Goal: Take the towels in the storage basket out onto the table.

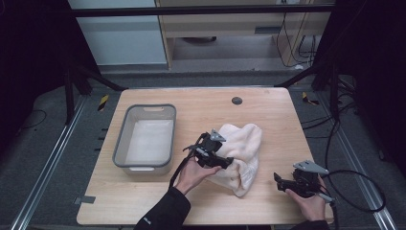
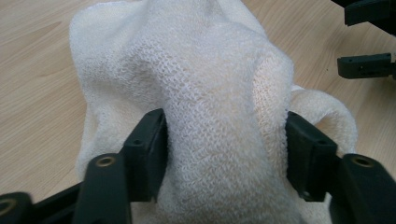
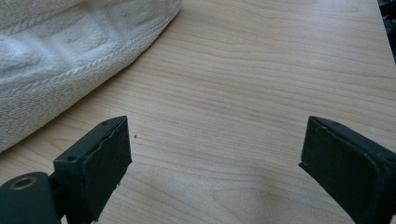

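- Nearest the person, the right gripper (image 1: 287,182) sits low over the front right part of the table, its jaws spread wide with nothing but bare wood between them; in the right gripper view the two black pads (image 3: 100,161) stand far apart.
- The cream-white knitted towel (image 1: 242,151) lies to that gripper's left and slightly farther back, apart from it. In the right gripper view its hemmed edge (image 3: 93,60) crosses the upper left corner, so the right jaws point past the cloth rather than at it.
- The left gripper (image 1: 225,162) is the nearer tool by far: it is already on the towel's left side. In the left gripper view a raised fold of the cloth (image 2: 224,140) fills the gap between the jaws, which press its flanks. I judge this a bite on the fold, closing or just closed.
- The towel is crumpled, its long axis running from the near right end up towards the table's middle. The weave is loose and nubbly, soft enough to bunch and sag; I would expect it to drape when raised.
- Farther left, well apart from the towel, a grey rectangular plastic bin (image 1: 125,139) with rounded corners stands empty. It lies on the left gripper's side, so a carry there would be short for that hand.
- The light wooden table (image 1: 268,105) has a small dark round disc (image 1: 236,100) near its far edge.
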Demonstrator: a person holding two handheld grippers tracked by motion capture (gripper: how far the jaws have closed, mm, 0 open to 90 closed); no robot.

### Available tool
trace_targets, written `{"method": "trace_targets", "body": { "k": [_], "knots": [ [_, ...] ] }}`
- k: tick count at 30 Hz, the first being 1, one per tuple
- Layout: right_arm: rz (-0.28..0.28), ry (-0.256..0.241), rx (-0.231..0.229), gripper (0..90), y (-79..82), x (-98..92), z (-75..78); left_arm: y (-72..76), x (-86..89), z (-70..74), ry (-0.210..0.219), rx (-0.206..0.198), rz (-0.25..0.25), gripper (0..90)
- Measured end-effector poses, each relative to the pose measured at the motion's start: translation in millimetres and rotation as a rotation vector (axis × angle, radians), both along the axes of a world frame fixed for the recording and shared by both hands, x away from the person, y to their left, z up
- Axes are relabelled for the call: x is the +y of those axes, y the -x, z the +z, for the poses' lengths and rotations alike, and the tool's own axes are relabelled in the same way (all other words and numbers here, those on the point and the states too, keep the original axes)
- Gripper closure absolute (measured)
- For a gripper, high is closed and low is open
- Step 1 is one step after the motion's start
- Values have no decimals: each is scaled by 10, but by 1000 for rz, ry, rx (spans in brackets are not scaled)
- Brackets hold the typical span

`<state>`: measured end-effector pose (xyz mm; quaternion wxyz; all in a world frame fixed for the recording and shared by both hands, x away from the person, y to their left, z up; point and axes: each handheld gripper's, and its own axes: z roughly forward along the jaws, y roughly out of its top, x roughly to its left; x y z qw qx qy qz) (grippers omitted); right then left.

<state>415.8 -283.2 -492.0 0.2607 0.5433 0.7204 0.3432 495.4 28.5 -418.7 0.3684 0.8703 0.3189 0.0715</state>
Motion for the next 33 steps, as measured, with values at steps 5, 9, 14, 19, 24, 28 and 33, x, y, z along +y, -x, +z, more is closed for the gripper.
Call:
{"method": "trace_targets", "body": {
  "k": [5, 9, 14, 19, 24, 28, 33],
  "knots": [
    [0, 5, -2, 82, -3, -1, -3, 40, 68, 70, 10, -2, -7, 286],
    [-3, 5, 0, 81, -4, -1, -4, 90, 153, 152, 24, -18, -9, 260],
    [-3, 5, 1, 81, -4, -1, -4, 155, 279, 227, 36, -31, -7, 249],
    [-7, 0, 5, 79, 0, 0, -2, 221, 424, 264, 37, -50, 5, 243],
    [-7, 2, 4, 78, 0, 1, -4, 287, 600, 271, 46, -67, 28, 241],
    [-9, 0, 7, 77, 1, 1, -4, 349, 734, 249, 54, -76, 41, 240],
    [-10, -3, 12, 75, 3, 3, -6, 434, 899, 213, 61, -90, 58, 241]
  ]
}}
